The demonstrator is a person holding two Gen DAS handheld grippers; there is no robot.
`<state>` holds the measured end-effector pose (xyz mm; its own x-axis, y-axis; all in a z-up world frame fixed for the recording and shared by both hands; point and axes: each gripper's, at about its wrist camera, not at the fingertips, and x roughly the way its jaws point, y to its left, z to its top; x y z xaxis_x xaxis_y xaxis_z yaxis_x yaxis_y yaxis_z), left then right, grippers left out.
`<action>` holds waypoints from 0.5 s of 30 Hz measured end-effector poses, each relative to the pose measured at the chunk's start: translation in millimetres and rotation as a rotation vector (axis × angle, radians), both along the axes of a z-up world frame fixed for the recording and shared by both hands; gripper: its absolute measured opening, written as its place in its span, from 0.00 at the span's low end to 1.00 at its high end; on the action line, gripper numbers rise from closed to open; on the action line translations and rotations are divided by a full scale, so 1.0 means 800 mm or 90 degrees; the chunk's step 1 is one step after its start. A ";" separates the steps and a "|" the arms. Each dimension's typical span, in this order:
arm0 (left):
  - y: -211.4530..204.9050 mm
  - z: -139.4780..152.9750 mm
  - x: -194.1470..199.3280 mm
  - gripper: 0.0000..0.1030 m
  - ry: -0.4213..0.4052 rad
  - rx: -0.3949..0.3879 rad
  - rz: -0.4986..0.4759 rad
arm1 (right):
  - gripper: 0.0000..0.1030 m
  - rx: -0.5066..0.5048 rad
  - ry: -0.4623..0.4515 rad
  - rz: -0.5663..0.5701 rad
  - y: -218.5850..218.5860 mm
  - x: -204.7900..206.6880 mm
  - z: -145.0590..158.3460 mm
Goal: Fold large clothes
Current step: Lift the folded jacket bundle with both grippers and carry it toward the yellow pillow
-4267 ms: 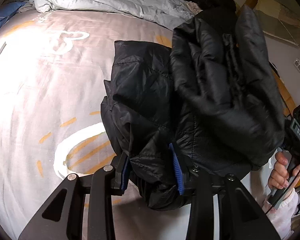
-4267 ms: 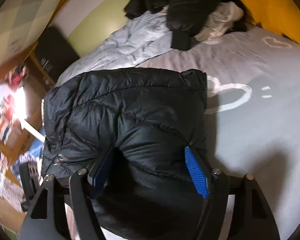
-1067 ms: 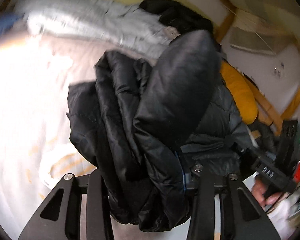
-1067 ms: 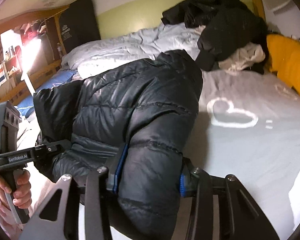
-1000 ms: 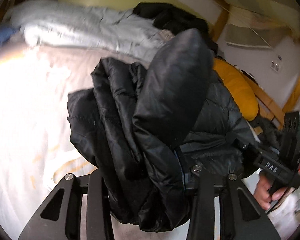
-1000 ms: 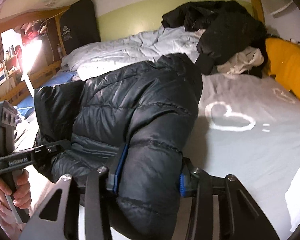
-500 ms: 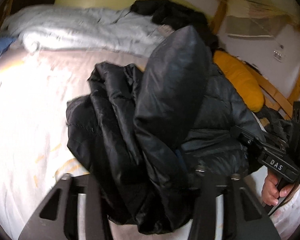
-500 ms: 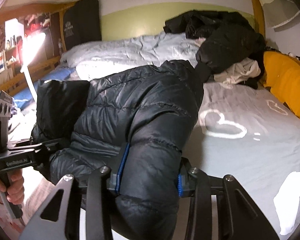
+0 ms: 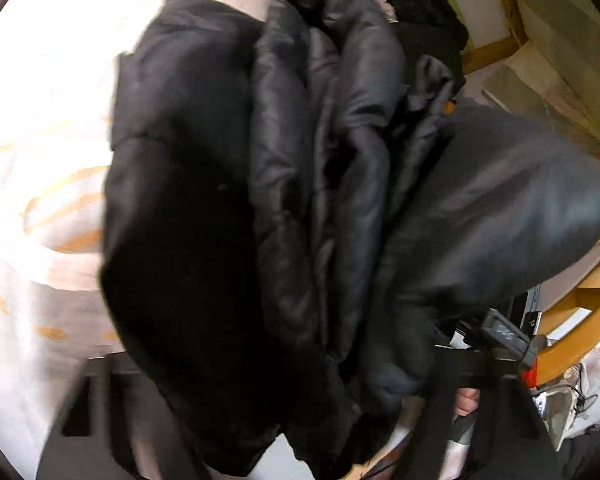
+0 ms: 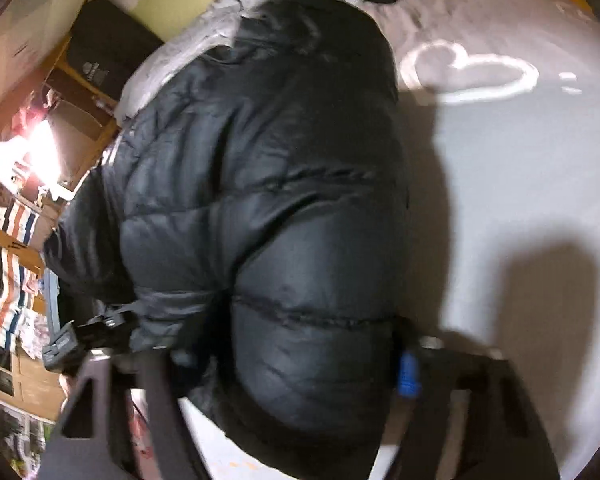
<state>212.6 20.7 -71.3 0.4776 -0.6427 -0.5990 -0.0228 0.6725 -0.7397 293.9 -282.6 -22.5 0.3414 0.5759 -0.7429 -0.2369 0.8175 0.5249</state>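
1. Black quilted puffer jacket, folded into a thick bundle, is held between both grippers over the grey bed sheet; its long axis runs away from the cameras.
2. No writing is readable; motion blur smears the label on the dark case by the wall.
3. Right gripper tilts downward, jaws just widened, bulging jacket filling the gap against the blue pad.
4. Left gripper also tilts down, jacket folds between its fingers; jaws just narrowed; whether they actually clamp cannot be told.
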 end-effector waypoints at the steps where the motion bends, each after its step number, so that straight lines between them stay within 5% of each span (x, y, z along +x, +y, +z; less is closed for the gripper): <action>1: -0.004 0.006 -0.001 0.48 -0.016 0.022 -0.003 | 0.44 -0.018 -0.034 0.004 0.006 -0.006 0.008; 3: -0.013 0.026 -0.007 0.39 -0.063 0.074 -0.005 | 0.35 -0.044 -0.093 0.013 0.017 -0.016 0.022; 8: -0.051 0.082 -0.020 0.35 -0.191 0.205 -0.005 | 0.32 -0.092 -0.206 0.008 0.032 -0.041 0.059; 15: -0.117 0.153 0.009 0.35 -0.294 0.255 -0.028 | 0.32 -0.127 -0.293 -0.031 -0.005 -0.034 0.123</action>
